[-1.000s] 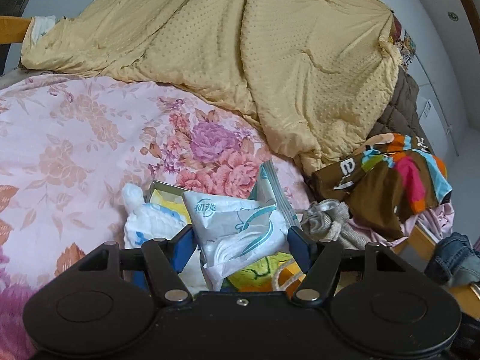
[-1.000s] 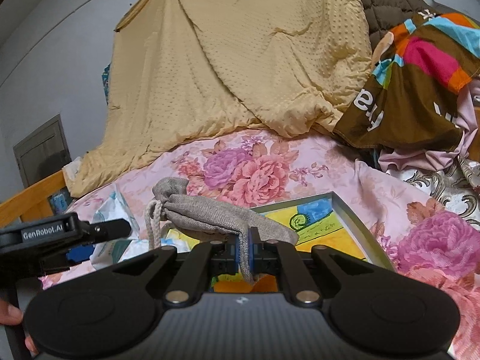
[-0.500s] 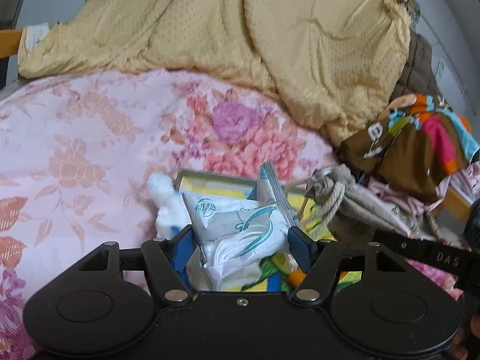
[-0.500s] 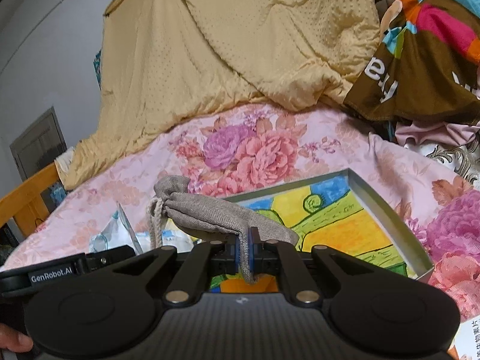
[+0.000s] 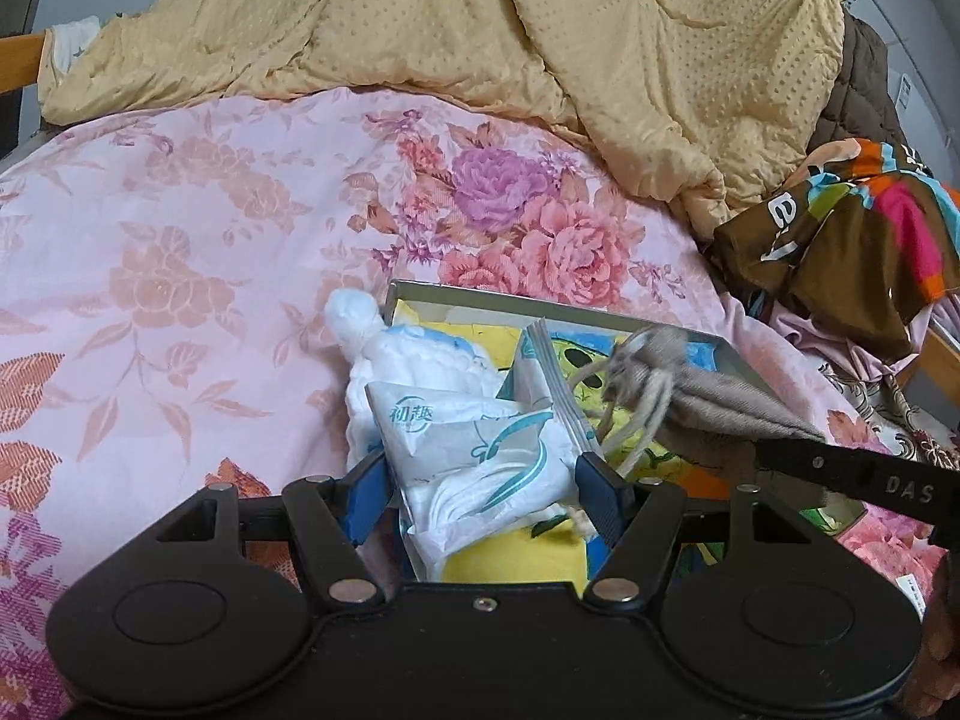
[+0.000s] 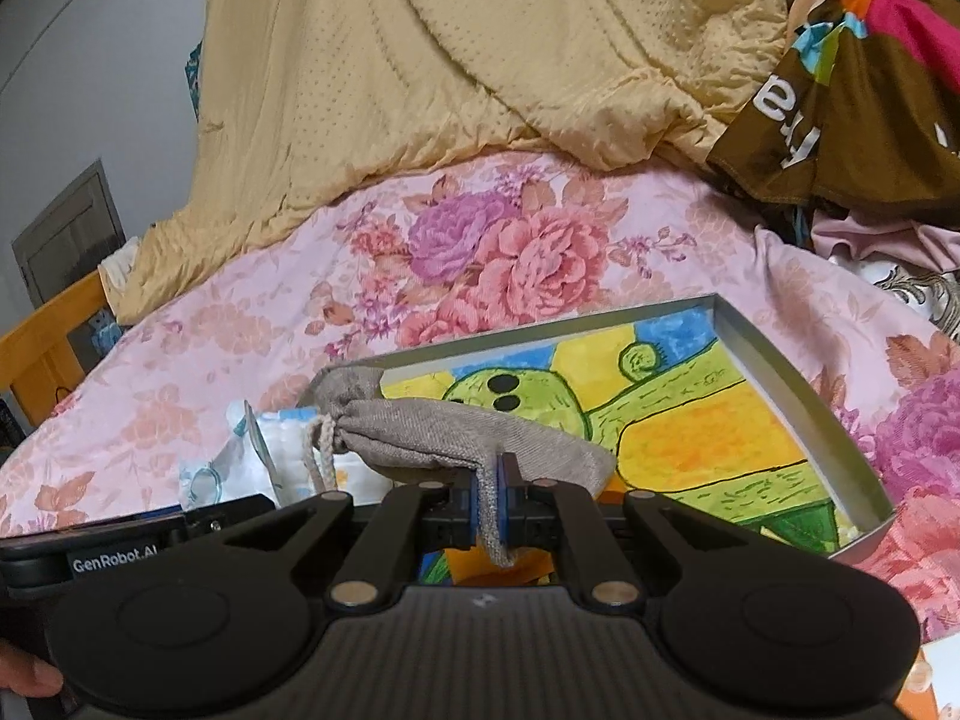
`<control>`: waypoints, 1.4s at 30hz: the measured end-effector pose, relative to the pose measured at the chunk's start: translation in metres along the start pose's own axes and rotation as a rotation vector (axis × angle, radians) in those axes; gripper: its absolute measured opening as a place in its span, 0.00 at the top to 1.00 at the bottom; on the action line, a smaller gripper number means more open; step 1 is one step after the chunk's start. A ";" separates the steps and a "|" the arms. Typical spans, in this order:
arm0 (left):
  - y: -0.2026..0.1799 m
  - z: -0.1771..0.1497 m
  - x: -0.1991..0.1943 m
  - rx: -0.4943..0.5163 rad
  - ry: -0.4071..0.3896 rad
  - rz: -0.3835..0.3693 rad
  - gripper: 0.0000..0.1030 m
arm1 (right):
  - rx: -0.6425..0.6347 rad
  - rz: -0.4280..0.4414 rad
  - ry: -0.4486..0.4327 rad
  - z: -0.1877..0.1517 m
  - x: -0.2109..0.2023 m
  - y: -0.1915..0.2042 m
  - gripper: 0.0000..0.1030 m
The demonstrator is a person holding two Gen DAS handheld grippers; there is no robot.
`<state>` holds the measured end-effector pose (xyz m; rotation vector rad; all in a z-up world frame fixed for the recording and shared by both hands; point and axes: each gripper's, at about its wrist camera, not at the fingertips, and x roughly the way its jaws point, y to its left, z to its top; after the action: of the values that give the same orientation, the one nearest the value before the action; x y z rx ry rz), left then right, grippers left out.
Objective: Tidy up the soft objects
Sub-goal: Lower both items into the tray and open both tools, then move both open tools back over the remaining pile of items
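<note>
On the floral bed sheet [image 6: 252, 324], a shallow grey cardboard tray [image 6: 798, 414] waits. Above it, the left gripper [image 5: 480, 480] fingers clamp a light, crinkly white packet [image 5: 480, 450]; the right gripper [image 6: 492, 498] fingers pinch a limp grey drawstring pouch [image 6: 456, 438] by its bottom.

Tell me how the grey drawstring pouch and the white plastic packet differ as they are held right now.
The grey drawstring pouch is woven cloth, plain, with a cord at its neck; the white plastic packet is glossy film with teal print. The right gripper pinches one thin corner of the pouch, jaws nearly together; the left gripper spans the packet's full width, jaws wide apart. Both hang over the picture-lined tray.
</note>
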<state>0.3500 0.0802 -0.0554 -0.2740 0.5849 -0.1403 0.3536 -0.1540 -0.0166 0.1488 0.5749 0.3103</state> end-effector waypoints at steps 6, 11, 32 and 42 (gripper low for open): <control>-0.003 -0.001 0.003 0.024 0.021 0.017 0.32 | -0.014 0.011 0.066 -0.004 0.012 0.005 0.91; -0.005 -0.002 0.003 0.030 0.031 0.020 0.31 | -0.025 0.012 0.097 -0.007 0.014 0.008 0.89; -0.009 -0.001 0.001 0.012 0.068 0.029 0.21 | -0.076 -0.045 0.153 -0.011 0.015 0.013 0.62; -0.016 0.002 -0.016 0.017 0.042 0.033 0.14 | -0.055 -0.065 0.143 -0.006 0.000 0.012 0.45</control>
<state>0.3376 0.0688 -0.0405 -0.2452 0.6290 -0.1197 0.3471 -0.1420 -0.0185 0.0546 0.7102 0.2745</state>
